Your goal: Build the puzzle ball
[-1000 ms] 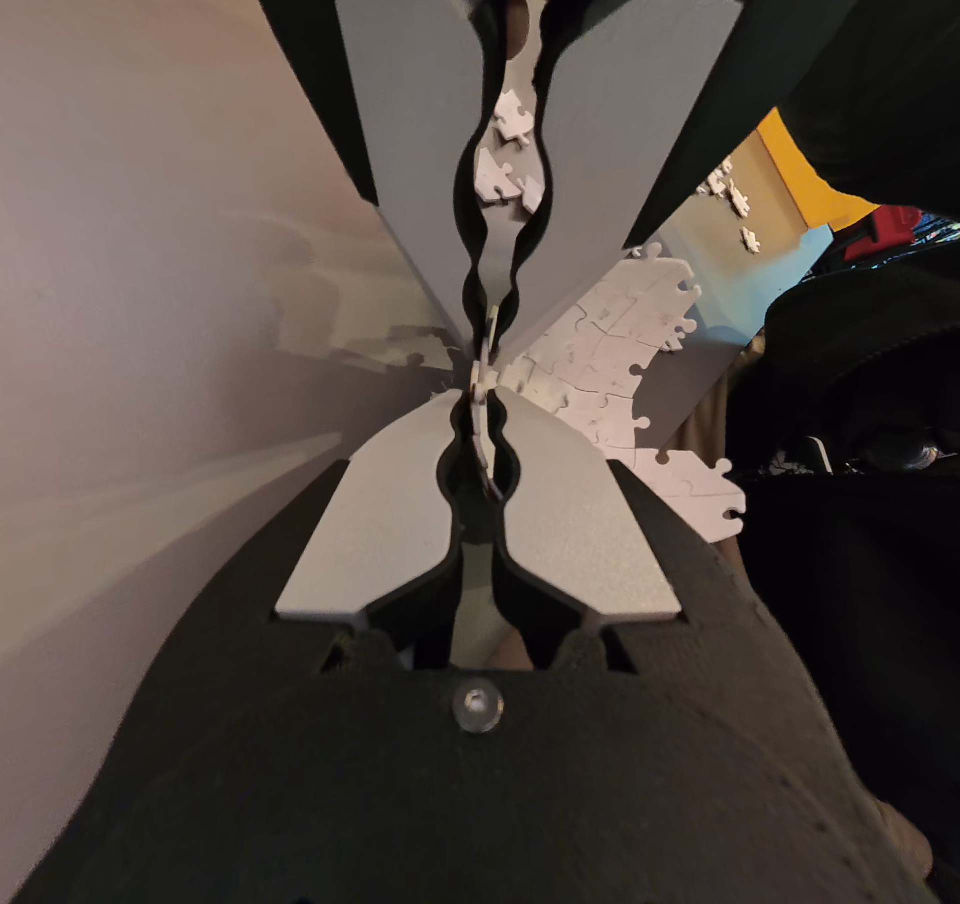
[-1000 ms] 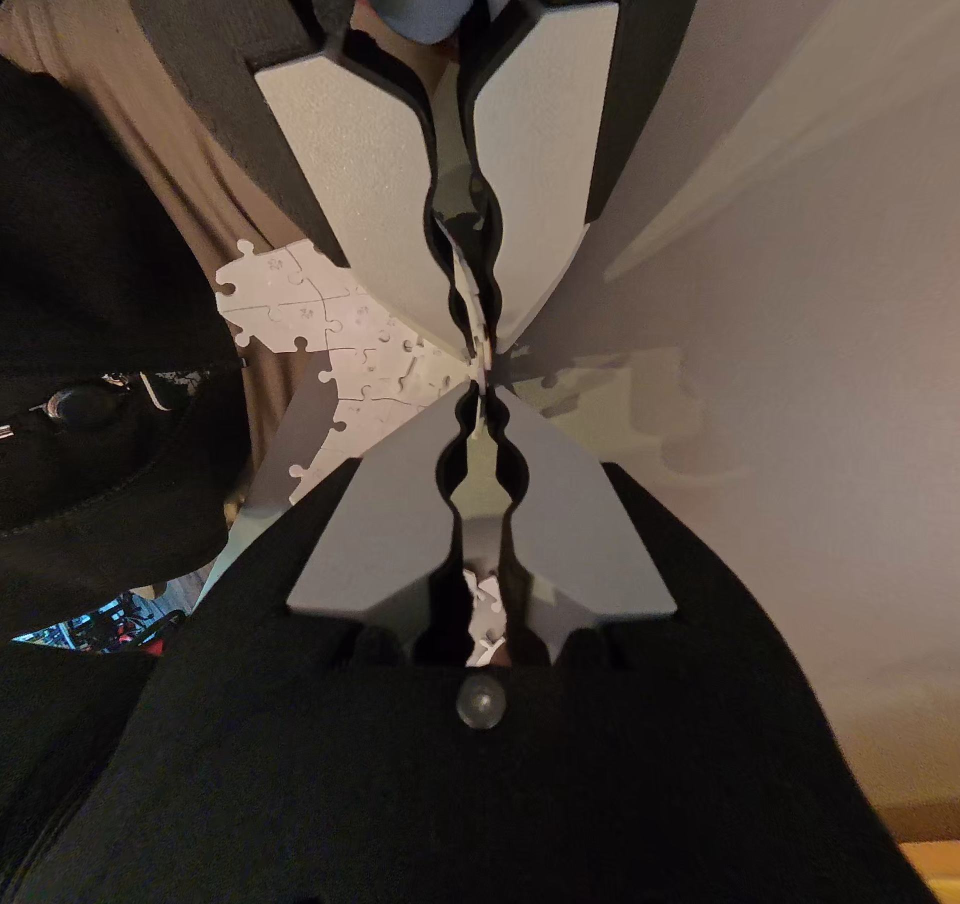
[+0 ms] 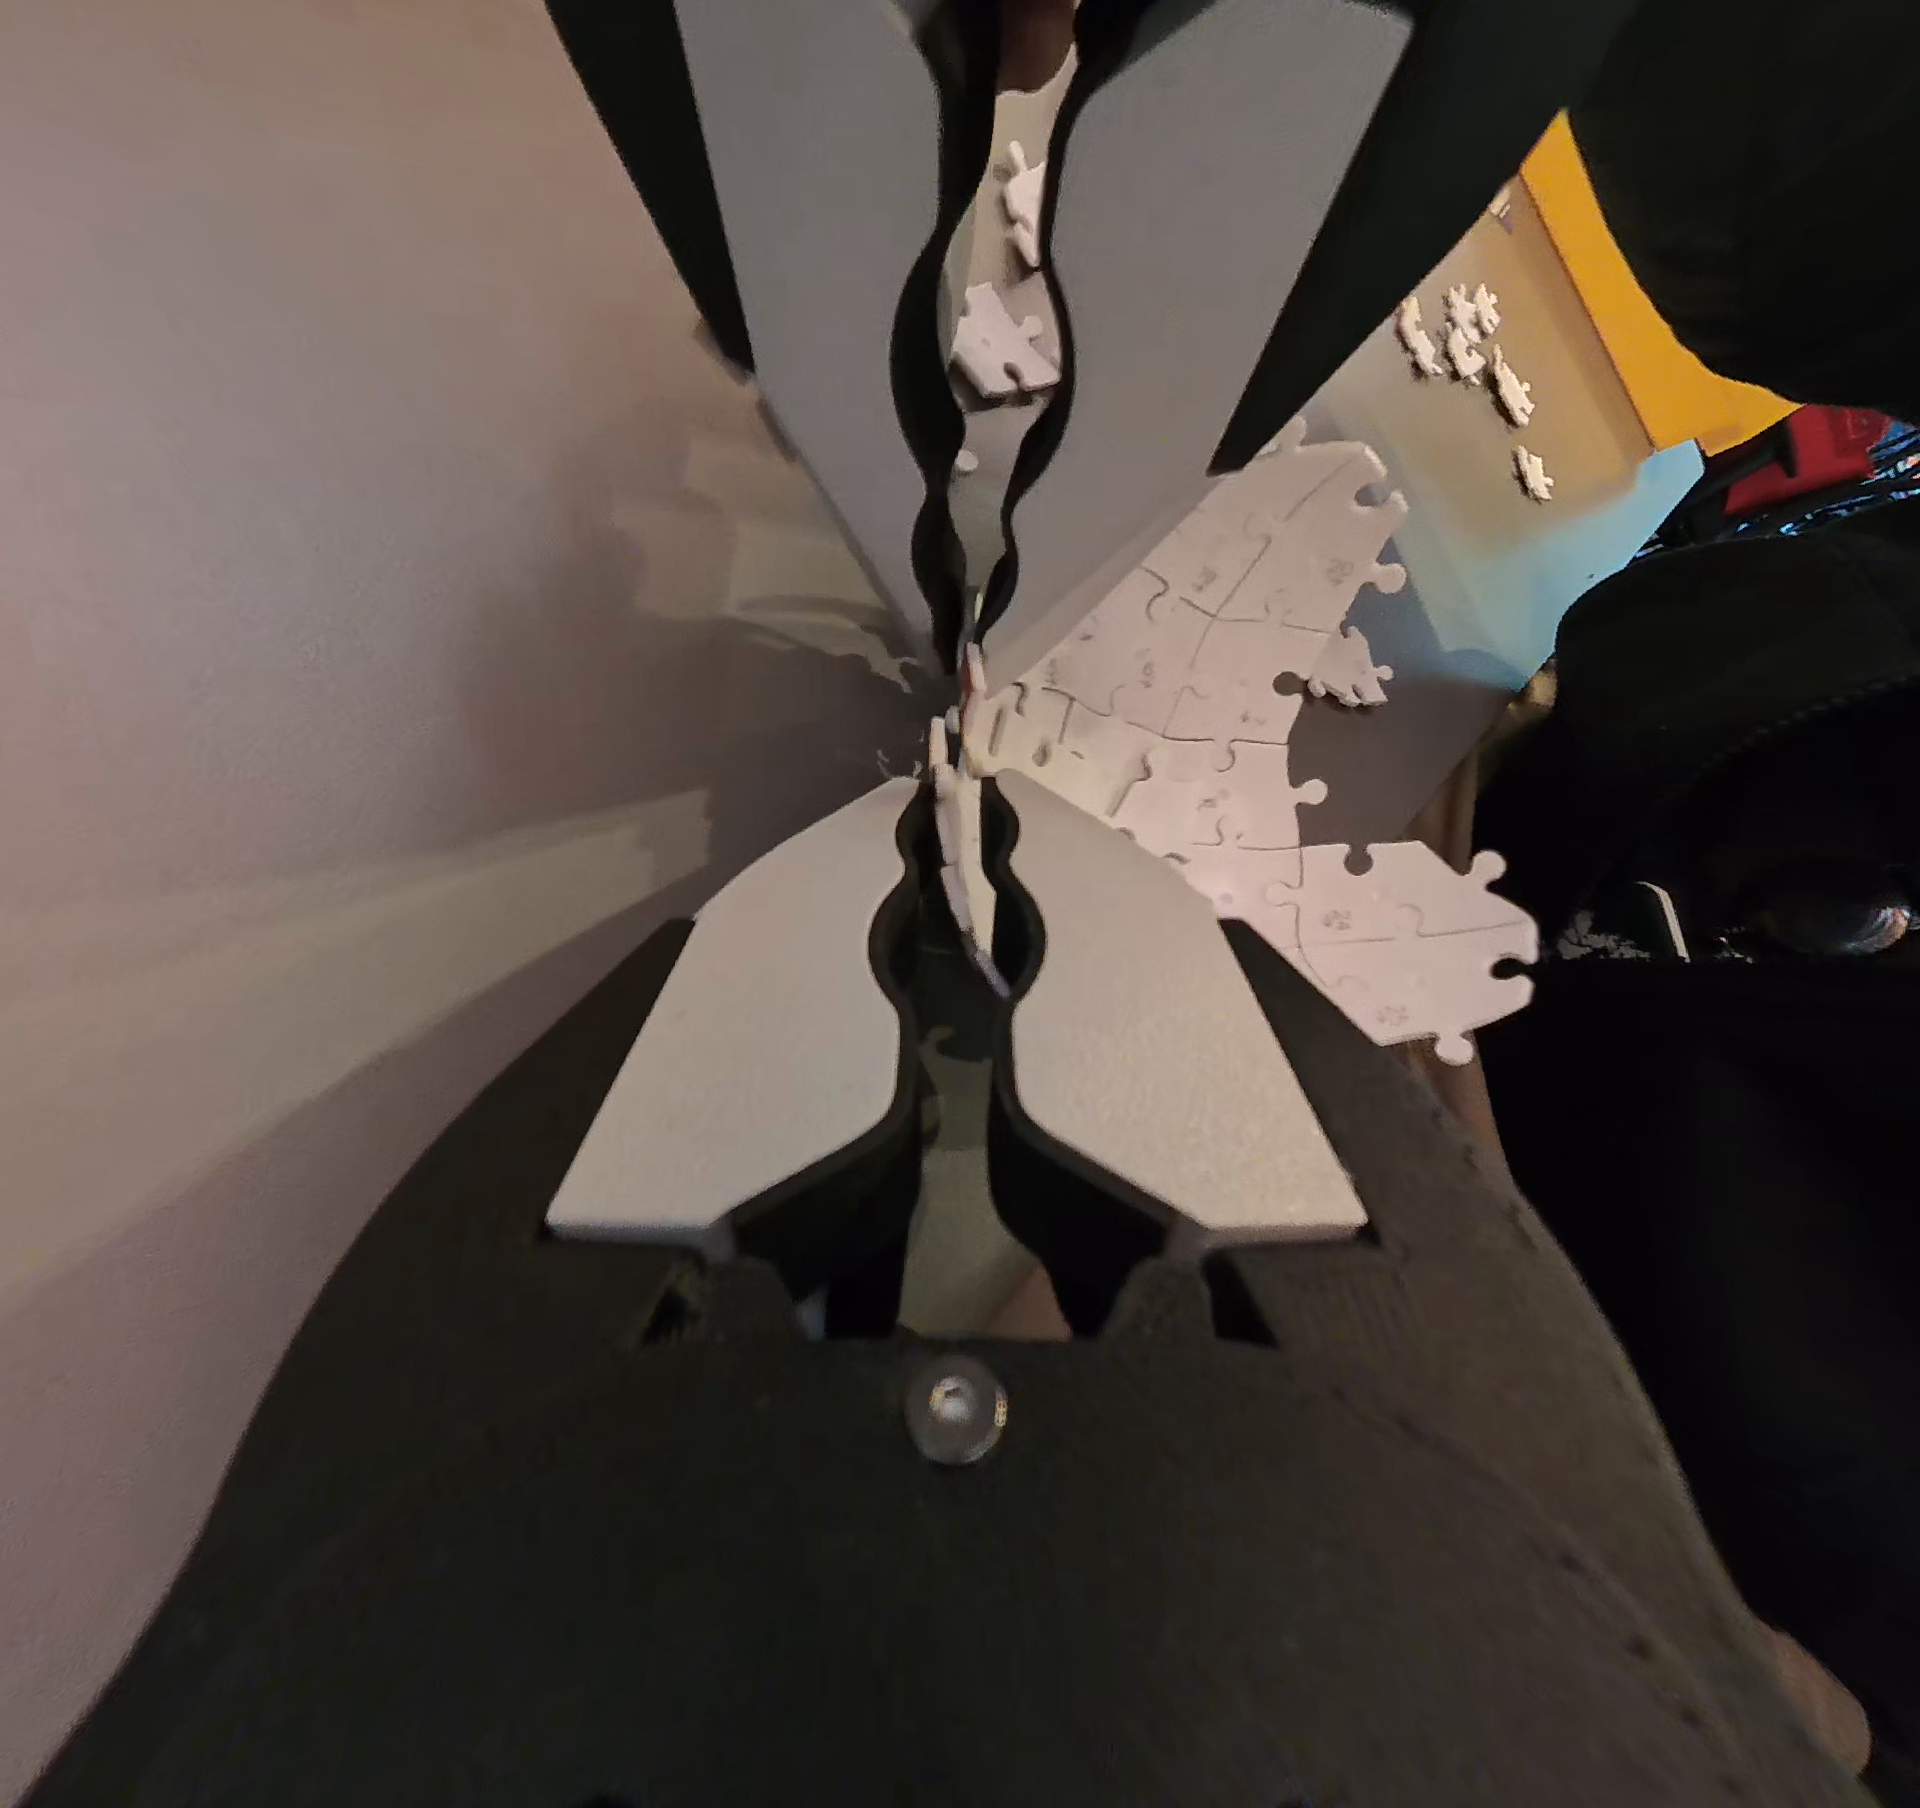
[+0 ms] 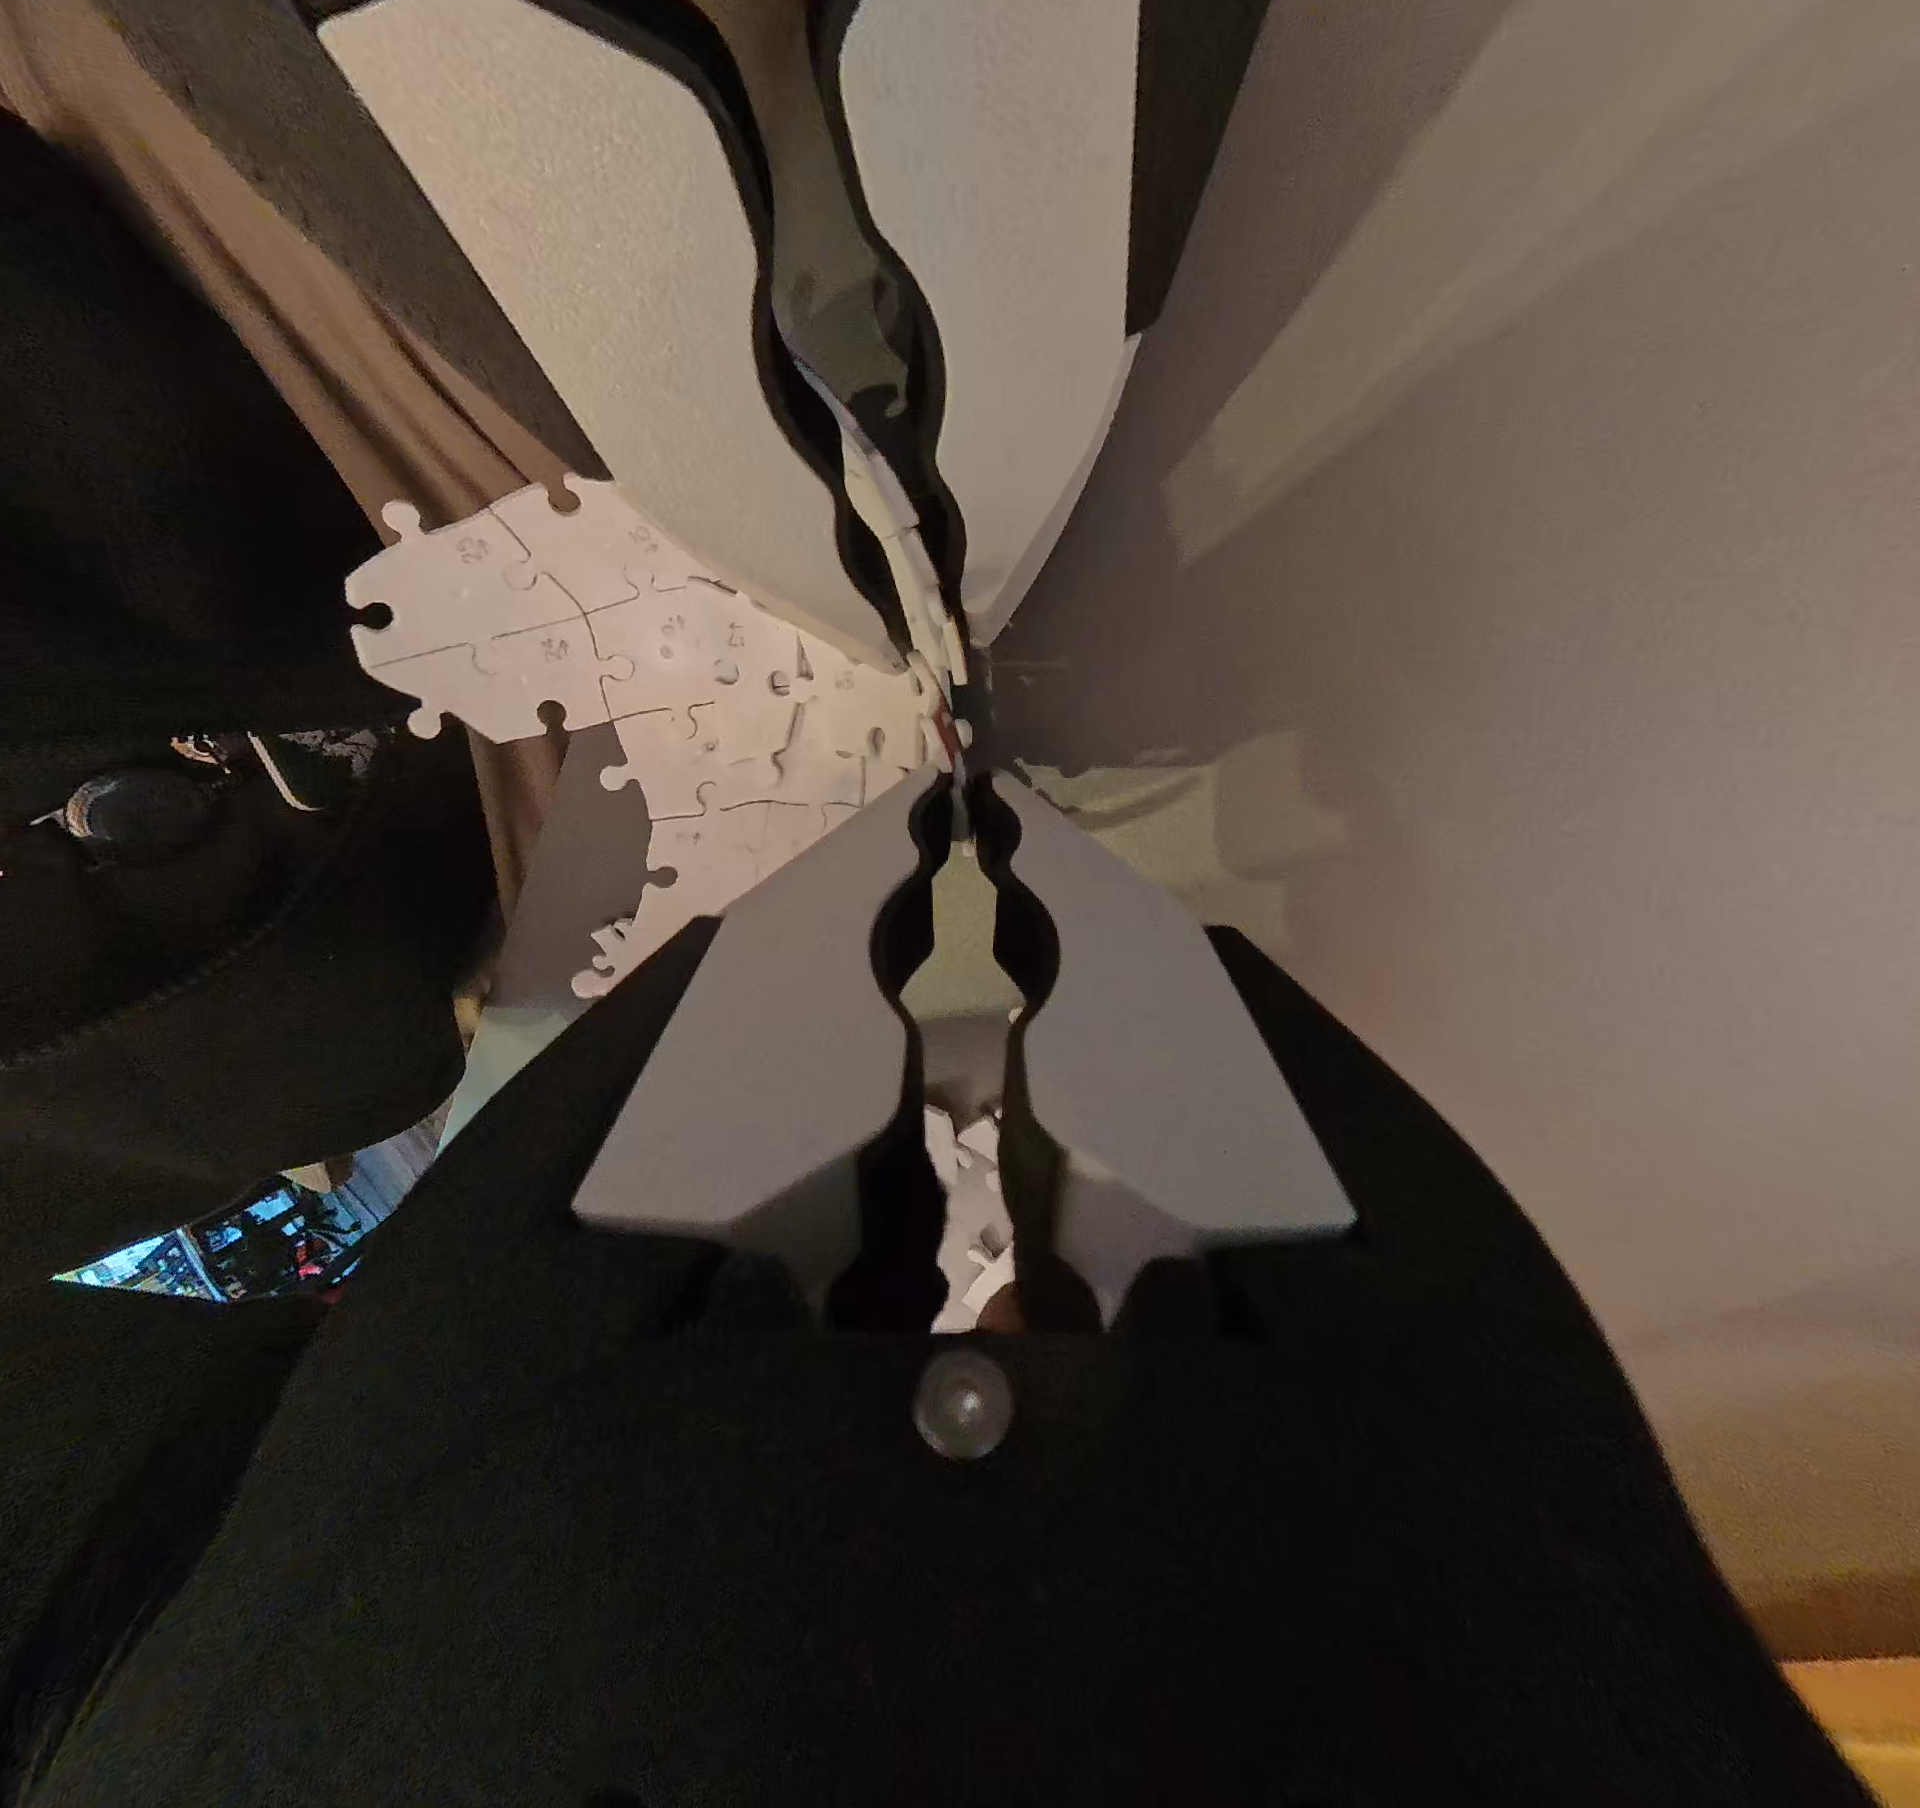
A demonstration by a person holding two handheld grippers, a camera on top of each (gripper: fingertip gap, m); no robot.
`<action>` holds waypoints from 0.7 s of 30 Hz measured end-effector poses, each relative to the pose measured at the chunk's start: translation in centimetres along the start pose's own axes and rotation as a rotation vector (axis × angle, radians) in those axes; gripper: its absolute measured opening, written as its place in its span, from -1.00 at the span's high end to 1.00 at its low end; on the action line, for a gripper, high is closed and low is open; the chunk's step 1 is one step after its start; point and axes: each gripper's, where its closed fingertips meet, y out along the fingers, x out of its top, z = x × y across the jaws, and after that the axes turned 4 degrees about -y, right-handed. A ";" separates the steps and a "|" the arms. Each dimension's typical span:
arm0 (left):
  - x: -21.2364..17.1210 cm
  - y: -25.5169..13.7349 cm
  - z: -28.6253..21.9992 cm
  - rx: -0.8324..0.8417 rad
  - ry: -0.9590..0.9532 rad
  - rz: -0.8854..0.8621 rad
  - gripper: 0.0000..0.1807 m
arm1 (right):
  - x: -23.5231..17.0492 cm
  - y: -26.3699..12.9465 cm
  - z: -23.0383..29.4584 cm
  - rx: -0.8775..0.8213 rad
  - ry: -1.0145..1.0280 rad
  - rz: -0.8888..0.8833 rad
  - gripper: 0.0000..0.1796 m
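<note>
A curved white assembled puzzle section hangs in the air between my two grippers, which meet tip to tip. My left gripper is shut on the section's edge, seen edge-on between its jaws. My right gripper comes in from the top of the left wrist view, also closed on that edge. In the right wrist view, the right gripper pinches the thin edge, the left gripper comes in from above, and the puzzle section spreads out to the left.
Loose white puzzle pieces lie on a pale table below, more pieces show through the right gripper's gap. A person's dark clothing fills the right side. A yellow surface lies beyond the table. Left and right tips are no more than a few centimetres apart.
Both grippers still pinch the section tip to tip. The opposite gripper has tilted slightly in each view, and a little more of the section's face shows.
</note>
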 end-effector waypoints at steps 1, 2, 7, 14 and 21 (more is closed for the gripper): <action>0.0 0.0 0.0 0.002 0.000 0.001 0.91 | 0.0 0.0 0.0 0.000 0.002 -0.001 0.99; 0.0 0.0 0.0 0.003 0.001 0.001 0.91 | 0.0 0.0 0.0 0.001 0.003 0.000 0.98; 0.0 0.1 0.0 0.006 -0.002 -0.002 0.90 | -0.1 0.0 -0.1 0.001 0.014 -0.003 0.98; 0.2 0.1 -0.2 -0.004 -0.002 -0.015 0.87 | 0.0 0.1 -0.1 0.006 0.027 -0.009 0.98; 0.3 0.1 0.0 0.013 -0.003 -0.025 0.93 | 0.0 0.1 -0.1 0.014 0.047 -0.013 0.96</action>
